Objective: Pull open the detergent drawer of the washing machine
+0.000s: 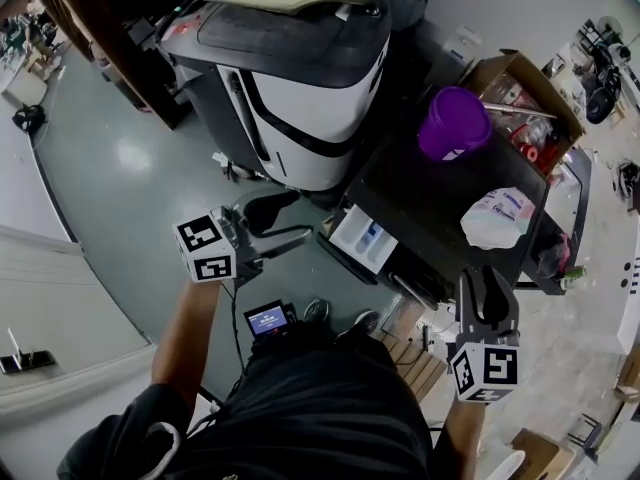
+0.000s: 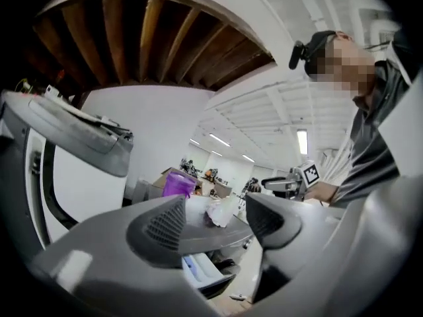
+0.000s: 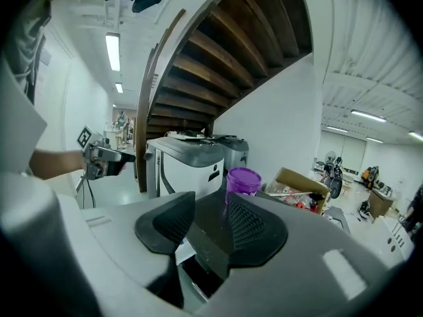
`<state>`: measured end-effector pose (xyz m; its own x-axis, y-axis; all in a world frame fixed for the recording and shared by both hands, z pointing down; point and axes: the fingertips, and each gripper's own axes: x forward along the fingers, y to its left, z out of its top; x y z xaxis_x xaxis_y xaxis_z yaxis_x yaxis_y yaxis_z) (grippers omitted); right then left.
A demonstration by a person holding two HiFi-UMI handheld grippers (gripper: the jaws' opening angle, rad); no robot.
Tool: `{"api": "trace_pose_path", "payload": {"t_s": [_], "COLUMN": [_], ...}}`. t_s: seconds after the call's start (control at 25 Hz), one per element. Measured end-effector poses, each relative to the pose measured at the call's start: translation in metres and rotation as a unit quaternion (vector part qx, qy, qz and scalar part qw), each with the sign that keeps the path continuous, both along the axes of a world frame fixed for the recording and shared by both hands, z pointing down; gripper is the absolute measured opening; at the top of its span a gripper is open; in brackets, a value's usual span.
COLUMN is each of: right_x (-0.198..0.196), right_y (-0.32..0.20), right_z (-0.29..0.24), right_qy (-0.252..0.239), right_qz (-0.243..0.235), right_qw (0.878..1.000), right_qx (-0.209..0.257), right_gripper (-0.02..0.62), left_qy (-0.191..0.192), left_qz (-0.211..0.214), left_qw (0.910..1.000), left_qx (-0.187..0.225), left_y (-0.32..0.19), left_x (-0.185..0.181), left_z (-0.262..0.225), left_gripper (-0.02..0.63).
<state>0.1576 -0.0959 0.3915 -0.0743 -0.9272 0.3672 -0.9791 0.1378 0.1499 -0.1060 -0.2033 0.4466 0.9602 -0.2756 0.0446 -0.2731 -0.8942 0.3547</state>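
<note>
The washing machine (image 1: 400,183) has a dark top and stands right of centre in the head view. Its detergent drawer (image 1: 365,240) sticks out of the front, showing a white tray with blue inside. My left gripper (image 1: 297,220) hovers just left of the drawer, apart from it, jaws open and empty. In the left gripper view the drawer (image 2: 203,271) shows low between the jaws of that gripper (image 2: 215,220). My right gripper (image 1: 483,280) is at the machine's near right corner, jaws slightly apart with nothing in them (image 3: 211,213).
A purple tub (image 1: 455,123) and a white plastic bag (image 1: 500,218) sit on the washer's top. A large grey and white machine (image 1: 290,88) stands behind to the left. A cardboard box (image 1: 520,93) of clutter lies to the right, and wooden slats (image 1: 415,358) at my feet.
</note>
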Motion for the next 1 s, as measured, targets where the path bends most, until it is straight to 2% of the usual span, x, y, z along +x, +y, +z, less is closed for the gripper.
{"api": "trace_pose_path", "payload": {"t_s": [0.2, 0.36, 0.56, 0.72, 0.88, 1.0], "right_x": [0.002, 0.004, 0.004, 0.003, 0.003, 0.004], "right_y": [0.003, 0.005, 0.005, 0.004, 0.003, 0.002], "right_z": [-0.031, -0.055, -0.075, -0.083, -0.091, -0.096], "right_qy": [0.003, 0.005, 0.007, 0.0, -0.003, -0.007], "right_qz": [0.012, 0.019, 0.024, 0.023, 0.022, 0.02], "right_qw": [0.999, 0.998, 0.995, 0.994, 0.993, 0.992], "right_qx": [0.036, 0.067, 0.094, 0.106, 0.117, 0.123], "right_gripper": [0.152, 0.152, 0.152, 0.152, 0.152, 0.152], "left_qy": [-0.018, -0.061, -0.061, -0.071, -0.08, -0.088], "left_qz": [-0.013, -0.038, -0.043, -0.047, -0.041, -0.039], "left_qw": [0.9961, 0.988, 0.9826, 0.9733, 0.9719, 0.967], "left_qx": [0.085, 0.137, 0.17, 0.213, 0.218, 0.236], "left_y": [0.0, -0.007, -0.007, -0.001, 0.012, 0.017], "left_x": [0.012, 0.024, 0.043, 0.06, 0.077, 0.085], "left_z": [-0.059, -0.087, -0.117, -0.139, -0.155, -0.16], "left_gripper": [0.336, 0.336, 0.336, 0.336, 0.336, 0.336]}}
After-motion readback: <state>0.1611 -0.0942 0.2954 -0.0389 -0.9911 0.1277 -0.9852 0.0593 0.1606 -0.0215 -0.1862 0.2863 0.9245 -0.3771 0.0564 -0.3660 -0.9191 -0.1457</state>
